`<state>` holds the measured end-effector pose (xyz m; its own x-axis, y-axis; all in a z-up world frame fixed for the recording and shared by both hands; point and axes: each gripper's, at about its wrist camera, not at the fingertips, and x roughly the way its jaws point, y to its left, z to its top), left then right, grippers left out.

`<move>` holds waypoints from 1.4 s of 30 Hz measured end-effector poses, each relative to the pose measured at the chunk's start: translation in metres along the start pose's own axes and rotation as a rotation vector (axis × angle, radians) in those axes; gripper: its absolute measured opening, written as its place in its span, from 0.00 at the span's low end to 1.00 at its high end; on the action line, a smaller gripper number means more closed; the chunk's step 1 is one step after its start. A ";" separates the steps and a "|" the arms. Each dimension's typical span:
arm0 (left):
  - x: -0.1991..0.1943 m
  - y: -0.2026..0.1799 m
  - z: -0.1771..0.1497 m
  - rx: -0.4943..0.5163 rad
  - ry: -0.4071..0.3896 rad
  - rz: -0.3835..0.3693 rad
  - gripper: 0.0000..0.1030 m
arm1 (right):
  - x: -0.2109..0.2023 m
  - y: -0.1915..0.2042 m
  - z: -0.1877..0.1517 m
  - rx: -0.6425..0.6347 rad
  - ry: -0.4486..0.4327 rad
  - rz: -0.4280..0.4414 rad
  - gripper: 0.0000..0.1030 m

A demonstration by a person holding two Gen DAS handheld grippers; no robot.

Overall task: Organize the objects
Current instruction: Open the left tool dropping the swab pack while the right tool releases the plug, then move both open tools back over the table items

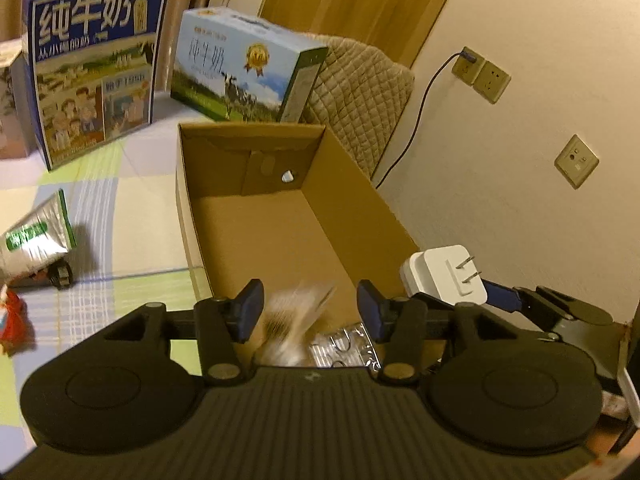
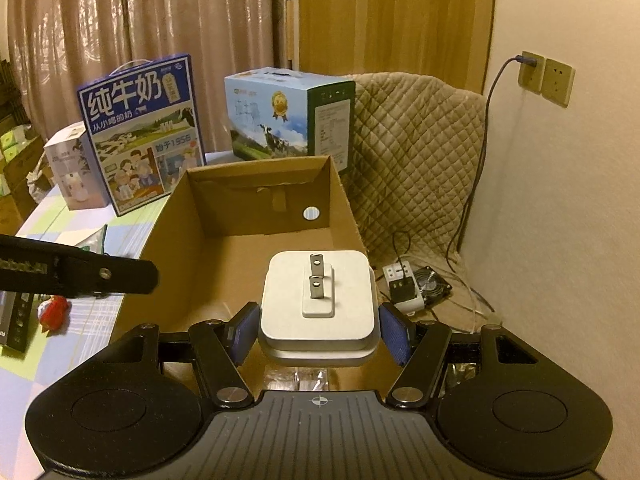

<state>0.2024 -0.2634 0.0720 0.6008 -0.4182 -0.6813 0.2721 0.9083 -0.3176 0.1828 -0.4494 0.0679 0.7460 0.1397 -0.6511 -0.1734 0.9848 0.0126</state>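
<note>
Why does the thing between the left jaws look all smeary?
Left wrist view: the pale packet over the cardboard box is motion-blurred, too smeared to identify. Right wrist view: the white charger is sharp; the fisheye bends the picture's edges.

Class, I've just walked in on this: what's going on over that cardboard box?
A person with a tool in each hand is tidying loose items into an open cardboard box on a table. The right tool holds a white plug adapter over the box, not yet let go. The left tool is open above the box's near end, with a blurred packet between its fingers, apparently dropping in beside a foil pill pack.
</note>
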 end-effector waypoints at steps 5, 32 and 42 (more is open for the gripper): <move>-0.014 0.010 -0.003 0.008 -0.024 0.032 0.44 | 0.001 0.000 0.001 0.009 0.000 0.009 0.60; -0.102 0.079 -0.046 0.016 -0.091 0.212 0.78 | -0.034 0.057 0.006 0.071 -0.055 0.140 0.75; -0.145 0.104 -0.064 0.002 -0.117 0.270 0.89 | -0.059 0.109 -0.003 0.031 -0.042 0.180 0.75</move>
<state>0.0951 -0.1080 0.0955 0.7344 -0.1583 -0.6600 0.0921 0.9867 -0.1341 0.1176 -0.3510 0.1053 0.7309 0.3175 -0.6041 -0.2874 0.9461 0.1495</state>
